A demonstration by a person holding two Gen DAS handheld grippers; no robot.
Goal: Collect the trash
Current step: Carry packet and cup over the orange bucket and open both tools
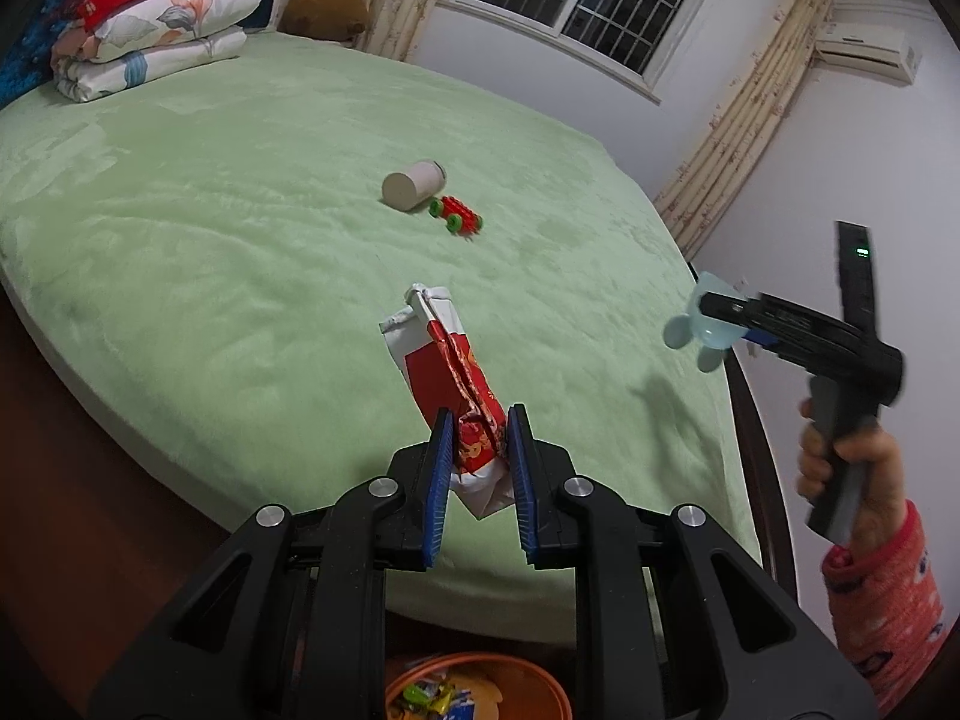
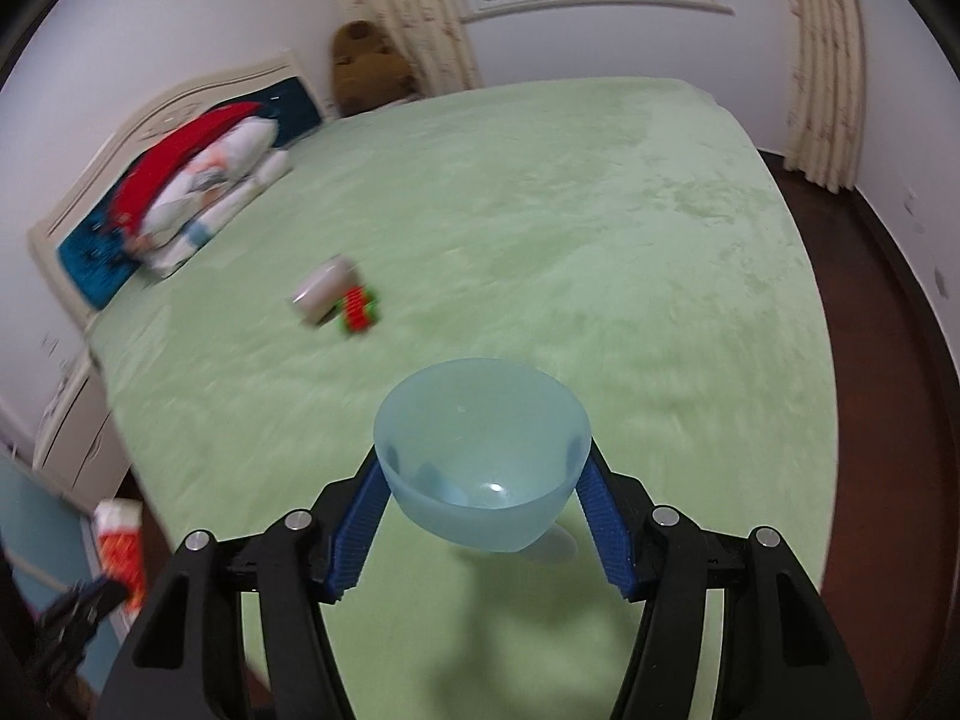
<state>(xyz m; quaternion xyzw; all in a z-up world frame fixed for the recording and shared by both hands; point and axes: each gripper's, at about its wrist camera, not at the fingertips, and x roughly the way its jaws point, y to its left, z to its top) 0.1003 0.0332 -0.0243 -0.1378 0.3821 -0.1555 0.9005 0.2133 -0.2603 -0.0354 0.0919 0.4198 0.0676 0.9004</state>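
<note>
1. Though sharp in the left wrist view, blurred in the right wrist view: beige cardboard tube [image 1: 413,185] and red toy car with green wheels [image 1: 457,215], lying touching or nearly so, mid-bed on the green plush bedspread [image 1: 240,228].
2. Cut off at bottom edge of left view: orange round bin [image 1: 540,687] holding wrappers, mostly hidden behind gripper body.
3. Partly hidden: lower end of crumpled red-and-white paper carton [image 1: 441,372], tucked between the blue pads.
4. Left gripper [image 1: 478,420]: clamped tight on carton's lower end, held above the bed's near edge.
5. Carton long axis: near upright, folded top leaning up and left, away from the camera.
6. Right gripper [image 2: 480,450]: about half spread, pads pressing both sides of pale blue translucent plastic bowl [image 2: 480,456], lifted clear over the bed.
7. Bowl mouth facing up toward the camera, foot below; tilted sideways in left view.
8. Right hand [image 1: 840,462] on handle, red patterned sleeve [image 1: 882,600] cut off at frame edge.
</note>
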